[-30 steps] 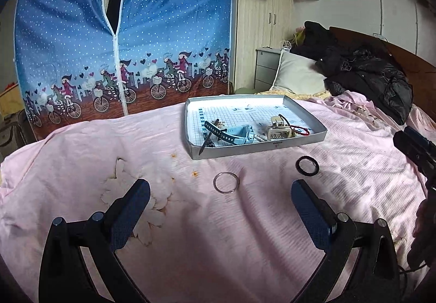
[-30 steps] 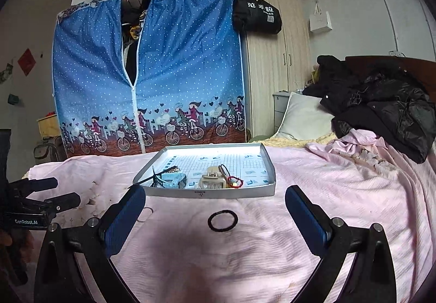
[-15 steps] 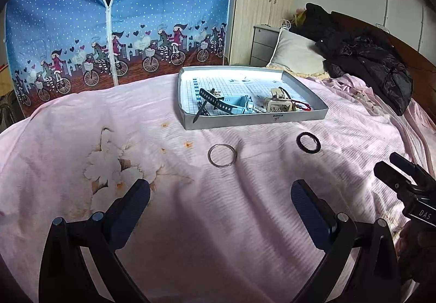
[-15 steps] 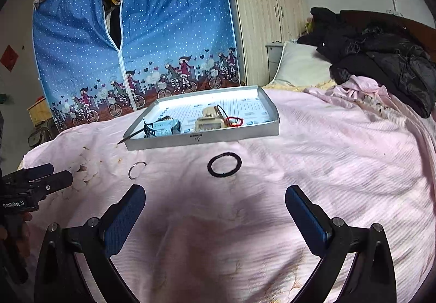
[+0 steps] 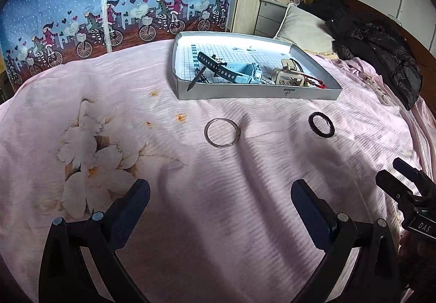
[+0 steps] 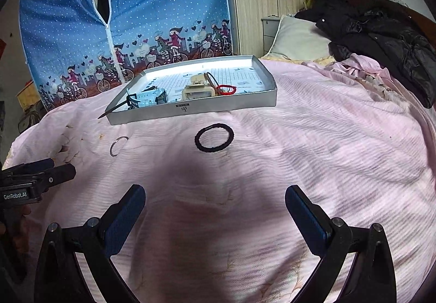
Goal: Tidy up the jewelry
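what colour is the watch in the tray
Light blue body with a dark strap, lying in the tray; clearest in the left wrist view.

Shiny metal ring (image 5: 222, 133), matt fabric hair tie (image 6: 214, 137) (fuzzy), ribbed pink cloth bedspread (image 5: 245, 194), smooth cardboard-looking tray (image 5: 256, 91).

Pink floral bedspread (image 5: 114, 117) lies beneath and ahead of the fingers. Far ahead, left: blue zippered fabric wardrobe (image 6: 152, 8). Far ahead, right: white pillow (image 6: 298, 40), black jackets (image 5: 378, 41), wooden cupboard (image 6: 261, 0).
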